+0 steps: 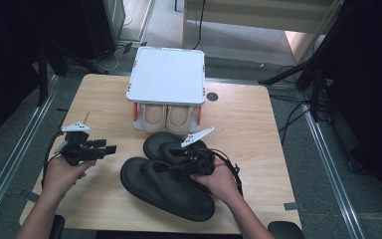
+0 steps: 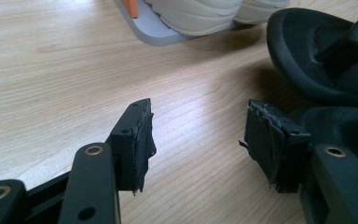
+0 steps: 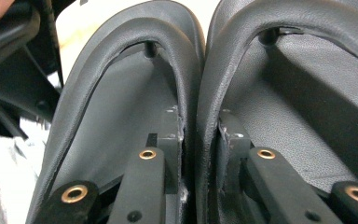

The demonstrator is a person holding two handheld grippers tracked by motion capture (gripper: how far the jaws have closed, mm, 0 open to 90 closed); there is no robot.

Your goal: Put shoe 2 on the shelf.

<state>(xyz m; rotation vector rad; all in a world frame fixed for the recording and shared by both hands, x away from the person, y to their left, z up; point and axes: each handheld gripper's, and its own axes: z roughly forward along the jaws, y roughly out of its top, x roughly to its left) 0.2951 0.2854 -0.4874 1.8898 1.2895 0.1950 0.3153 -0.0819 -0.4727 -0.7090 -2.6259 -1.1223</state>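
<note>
Over on the left, the left gripper [image 1: 110, 149] hovers above bare table [image 1: 99, 99], jaws well apart and nothing between them; its own view shows both pads [image 2: 140, 140] clear of the wood, pointing toward the sandals.

In the middle, at the far edge, stands a small white rack [image 1: 166, 74] with a pair of beige shoes [image 1: 166, 117] on its lower shelf.

Nearer the person lie two black sandals [image 1: 164, 186], side by side, just in front of the rack. The right gripper [image 1: 175, 165] is down among their straps. Its view shows one jaw slipped under each sandal's strap [image 3: 186, 93], the two inner straps pressed together between the pads, so it has both sandals pinched at once.

I'd judge this is the pick-up: the pair is gripped and about to be carried. Next calls for a steady lift that keeps both straps clamped, then a move toward the rack, probably its top, with the left gripper ready to steady the soles.
</note>
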